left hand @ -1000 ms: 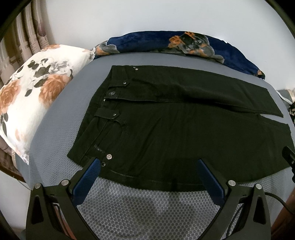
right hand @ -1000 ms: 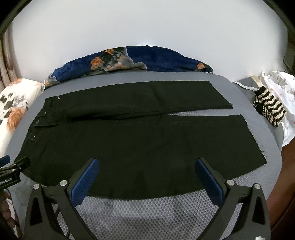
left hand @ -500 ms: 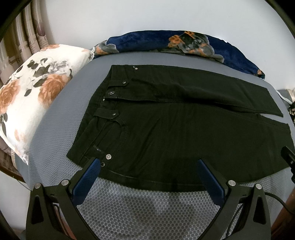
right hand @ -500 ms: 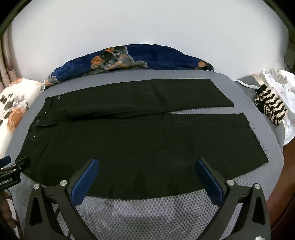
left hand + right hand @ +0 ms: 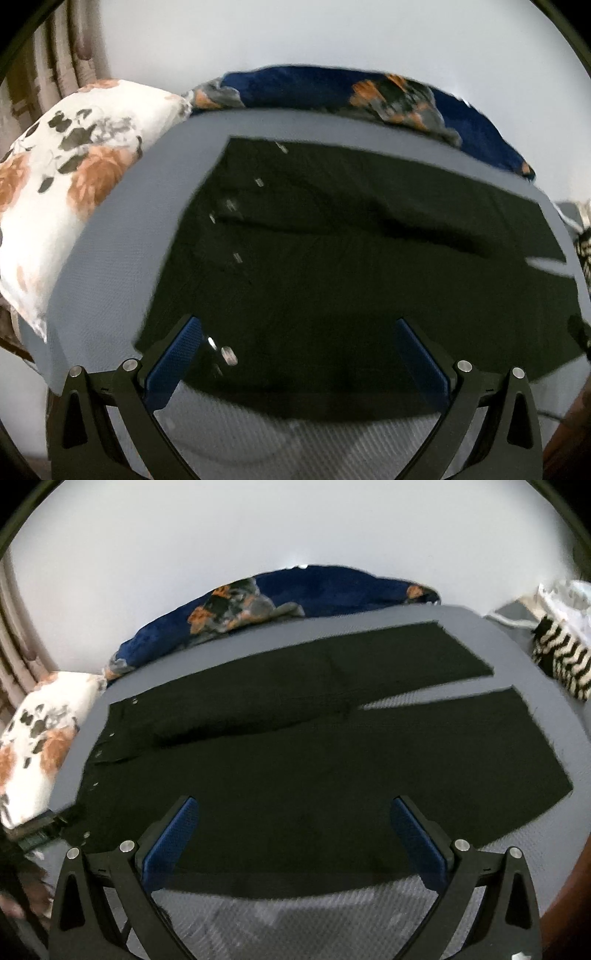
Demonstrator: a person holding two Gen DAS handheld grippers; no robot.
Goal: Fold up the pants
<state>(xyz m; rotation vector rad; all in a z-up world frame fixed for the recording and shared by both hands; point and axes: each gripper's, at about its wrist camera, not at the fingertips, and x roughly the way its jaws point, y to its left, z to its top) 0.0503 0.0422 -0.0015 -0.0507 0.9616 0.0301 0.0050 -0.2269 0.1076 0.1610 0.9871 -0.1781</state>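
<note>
Black pants [image 5: 332,266] lie flat on the grey bed, waistband to the left, both legs running right with a narrow gap between the hems. They also show in the right wrist view [image 5: 295,760]. My left gripper [image 5: 295,347] is open and empty over the near edge by the waistband. My right gripper [image 5: 293,827] is open and empty over the near leg's edge. Both views are motion-blurred.
A white floral pillow [image 5: 62,192] lies at the left. A dark blue floral blanket [image 5: 351,92] runs along the wall behind. A black-and-white striped cloth [image 5: 561,661] lies at the right. Grey mesh bedding [image 5: 295,915] fills the near edge.
Both grippers have moved forward and lower over the pants' near edge; the right view has also tilted. The pants have not moved and both grippers stay open.
</note>
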